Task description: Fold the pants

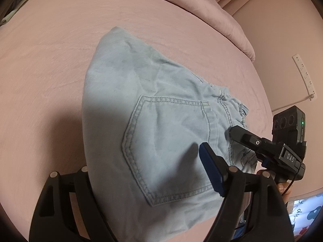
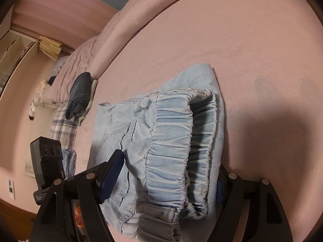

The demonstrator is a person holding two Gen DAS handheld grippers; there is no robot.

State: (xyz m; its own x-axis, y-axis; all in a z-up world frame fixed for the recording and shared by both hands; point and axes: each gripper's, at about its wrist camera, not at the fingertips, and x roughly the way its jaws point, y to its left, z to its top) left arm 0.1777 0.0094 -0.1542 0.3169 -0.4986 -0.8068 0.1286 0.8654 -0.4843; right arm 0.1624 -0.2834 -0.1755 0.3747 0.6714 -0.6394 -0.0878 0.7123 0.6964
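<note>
A pair of light blue denim pants (image 1: pixel 161 121) lies folded into a compact bundle on a pink bed (image 1: pixel 50 70), roughly mid-mattress and nearer the edge where the person stands than the far edge, where a bunched pink duvet (image 1: pixel 201 6) runs along. From the left wrist view the top layer shows a stitched back pocket (image 1: pixel 167 147) facing up; from the right wrist view the gathered elastic waistband (image 2: pixel 171 141) faces the camera, its layers stacked one on another, the opening slightly agape. The left hand-held gripper (image 1: pixel 141 181) hangs over the near end of the bundle with its jaws spread wide, one finger with a blue pad (image 1: pixel 212 171) above the cloth and the other off to the side; it grips nothing. The right hand-held gripper (image 2: pixel 171 181) straddles the waistband end, jaws likewise spread wide, the fabric lying between them without either pad visibly pinching it, so it appears to hold nothing. By the look of it the folding is nearly or wholly finished: the legs seem already doubled under and the bundle is small and tidy. What may remain is smoothing the loose waistband or carrying the bundle aside. Toward the bed's far corner lies a dark folded garment (image 2: pixel 79 94), perhaps finished laundry, beside a plaid cloth (image 2: pixel 62 129).
</note>
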